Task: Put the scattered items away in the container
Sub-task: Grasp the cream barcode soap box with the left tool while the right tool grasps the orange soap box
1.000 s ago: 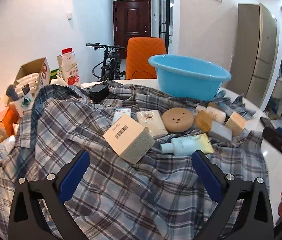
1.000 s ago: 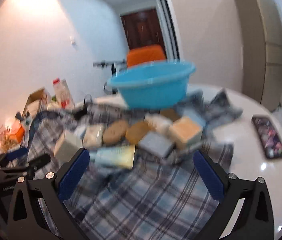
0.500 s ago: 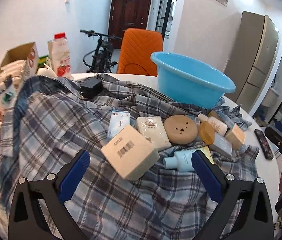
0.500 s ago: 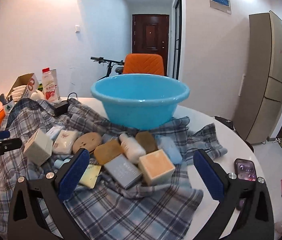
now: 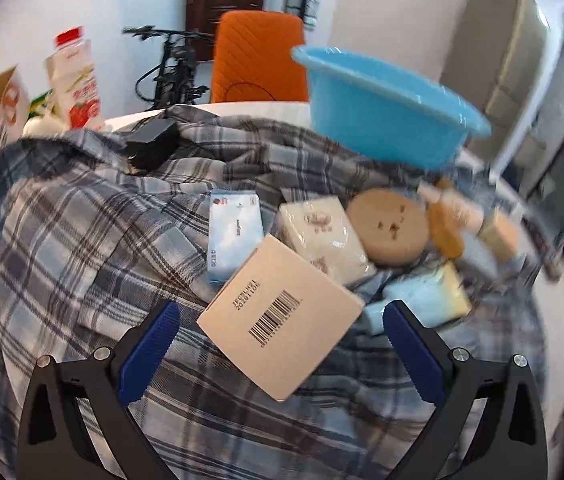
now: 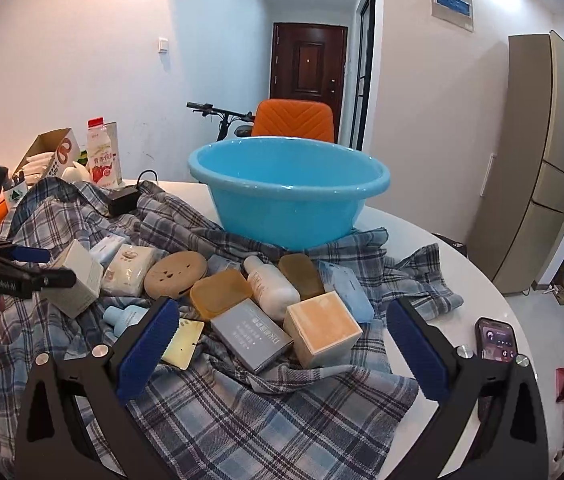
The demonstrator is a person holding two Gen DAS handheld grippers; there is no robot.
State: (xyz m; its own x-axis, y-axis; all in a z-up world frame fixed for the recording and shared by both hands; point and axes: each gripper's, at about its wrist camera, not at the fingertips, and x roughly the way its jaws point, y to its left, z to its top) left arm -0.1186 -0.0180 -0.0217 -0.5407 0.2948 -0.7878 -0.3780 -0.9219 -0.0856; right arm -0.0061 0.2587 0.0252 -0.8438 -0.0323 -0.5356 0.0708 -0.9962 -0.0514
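Note:
A blue plastic basin (image 6: 288, 196) stands empty at the back of a round table, also in the left wrist view (image 5: 386, 112). In front of it several toiletries lie on a plaid shirt (image 6: 242, 408): a beige barcoded box (image 5: 280, 322), a tissue pack (image 5: 234, 232), a round wooden disc (image 6: 176, 269), a white bottle (image 6: 270, 282), a grey box (image 6: 252, 336) and an orange cube (image 6: 322, 328). My left gripper (image 5: 280, 344) is open, its fingers on either side of the barcoded box. My right gripper (image 6: 282, 340) is open and empty, just before the grey box and orange cube.
A phone (image 6: 496, 338) lies on the white table at the right. A black charger (image 5: 152, 142), a milk carton (image 5: 78, 80) and a cardboard box (image 6: 48, 154) stand at the back left. An orange chair (image 6: 292, 122) is behind the table.
My left gripper has moved forward and down, so the barcoded box now lies between its fingers. My right gripper has dropped closer to the grey box and orange cube.

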